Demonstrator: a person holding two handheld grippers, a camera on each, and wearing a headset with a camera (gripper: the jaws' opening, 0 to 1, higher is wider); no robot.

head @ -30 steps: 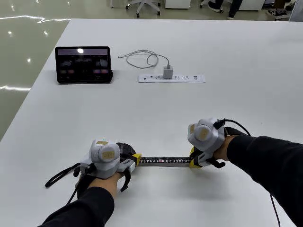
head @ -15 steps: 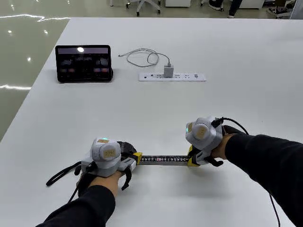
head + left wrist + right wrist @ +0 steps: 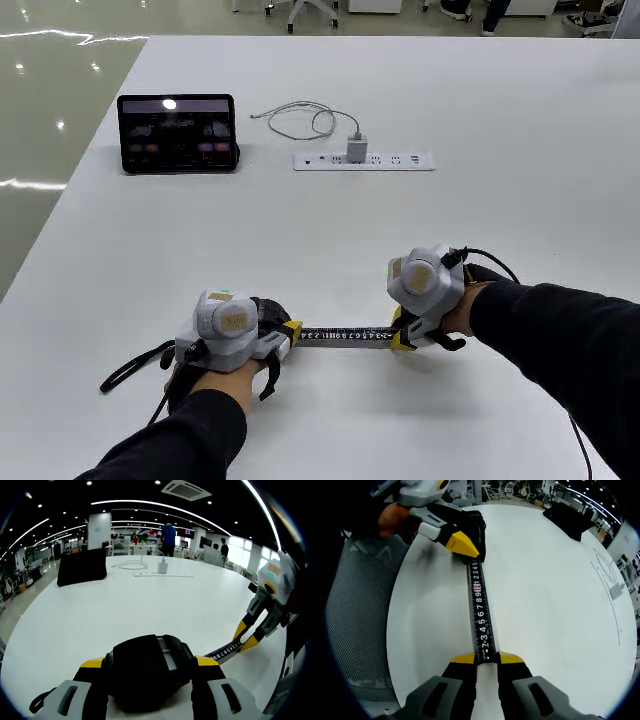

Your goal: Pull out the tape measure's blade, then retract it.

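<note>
Your right claw (image 3: 484, 658) rises from the bottom of the view with its yellow-tipped jaws pinched together on the end of the blade (image 3: 479, 605). The blade lies flat on the white worktop (image 3: 545, 610), black with pale numerals and one red mark partway along, and runs straight away from you to the black tape measure (image 3: 475, 522). Your left claw (image 3: 462, 535) grips that body, one yellow jaw tip pressed against its near side just beside the blade's mouth, with your hand (image 3: 395, 517) behind it. A grey mesh chair (image 3: 360, 610) sits off the worktop's edge. Far across the worktop stand a dark tablet (image 3: 570, 517) and a power strip (image 3: 615, 587).
</note>
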